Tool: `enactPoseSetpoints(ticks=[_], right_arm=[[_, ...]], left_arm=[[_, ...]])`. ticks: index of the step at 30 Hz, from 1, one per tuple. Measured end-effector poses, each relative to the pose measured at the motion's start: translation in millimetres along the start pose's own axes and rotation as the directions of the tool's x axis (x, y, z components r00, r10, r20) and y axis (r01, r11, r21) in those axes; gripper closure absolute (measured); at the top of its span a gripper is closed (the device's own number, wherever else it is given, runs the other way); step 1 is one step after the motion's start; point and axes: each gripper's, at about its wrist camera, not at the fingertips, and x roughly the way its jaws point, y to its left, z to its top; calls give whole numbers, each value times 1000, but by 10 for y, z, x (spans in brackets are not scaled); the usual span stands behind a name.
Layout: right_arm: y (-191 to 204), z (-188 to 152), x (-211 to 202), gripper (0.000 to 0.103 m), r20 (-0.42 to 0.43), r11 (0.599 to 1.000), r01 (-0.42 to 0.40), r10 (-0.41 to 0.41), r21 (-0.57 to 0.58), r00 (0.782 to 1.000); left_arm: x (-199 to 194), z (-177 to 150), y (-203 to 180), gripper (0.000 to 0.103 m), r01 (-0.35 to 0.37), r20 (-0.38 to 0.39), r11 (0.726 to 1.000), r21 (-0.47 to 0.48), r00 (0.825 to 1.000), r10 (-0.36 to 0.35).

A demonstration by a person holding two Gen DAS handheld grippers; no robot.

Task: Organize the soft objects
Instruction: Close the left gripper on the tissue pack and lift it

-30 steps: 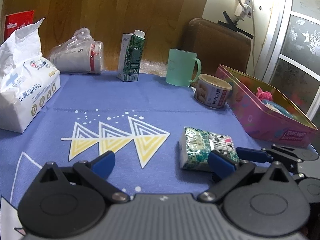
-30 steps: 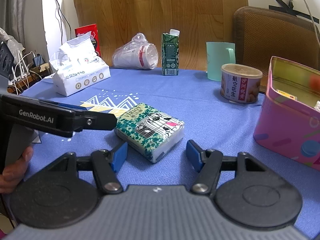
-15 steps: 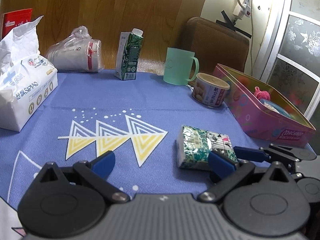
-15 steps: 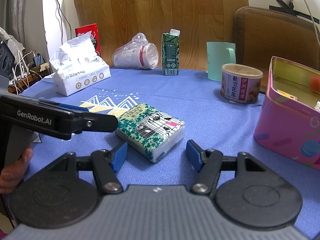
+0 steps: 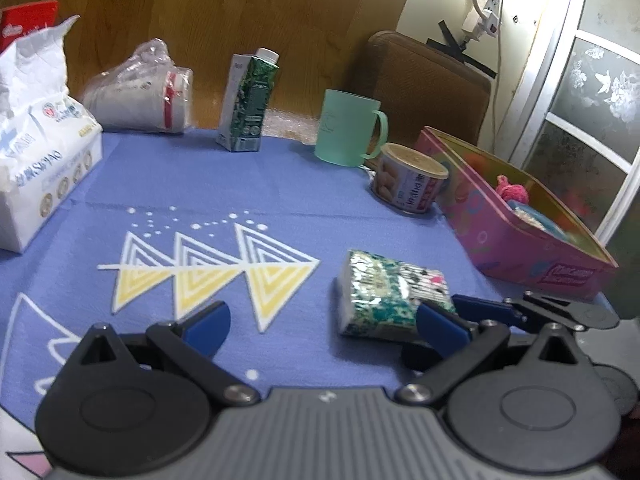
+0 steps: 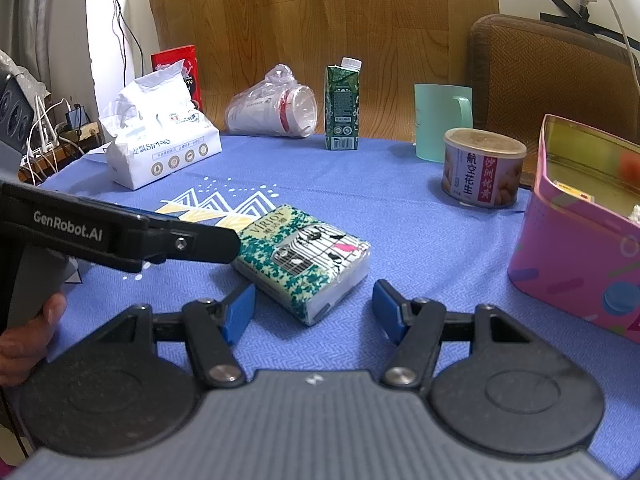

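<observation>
The green-patterned tissue pack [image 6: 302,258] reads "VIRJOY" and lies flat on the blue-clothed table [image 6: 400,208]. The right gripper [image 6: 314,312] has its jaws spread wide just short of the pack, not touching it. The left gripper [image 5: 320,324], marked "GenRobot.AI", is also open and holds nothing.

On the worktop [image 6: 400,216], the tissue packet [image 6: 304,260] lay nearest; the peanut can [image 6: 482,168] stood behind it rightward, the mug [image 6: 440,122] beyond, the tin box [image 6: 576,256] far right.
</observation>
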Motion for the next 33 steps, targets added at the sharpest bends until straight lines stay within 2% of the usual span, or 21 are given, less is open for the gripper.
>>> enactPoseSetpoints(ticks=[6,10,28,30,32,33], right_arm=[[8,-5,4,36,-2,1000,-6,6,-14,1000],[25,-8,1,42,-1,999,-11,11,-30,1000],[43,-15,4,41,-2,999,-12,12,-50,1000],[49,-21,3,42,-3,998,-14,14,-56,1000],[70,-25,3,48,-3,997,-17,16,-70,1000],[80,-31,-4,57,-2,997,-20,20,-79,1000]], left_arm=[[28,-18,-91,1,27,-8,1000,7,1000,-27],[41,-22,-119,5,26,-11,1000,5,1000,-26],[42,-21,-120,5,27,-6,1000,-12,1000,-27],[42,-24,-127,9,30,-7,999,-10,1000,-30],[51,-27,-151,14,44,-11,999,-1,999,-44],[59,-30,-174,20,53,-14,999,7,999,-53]])
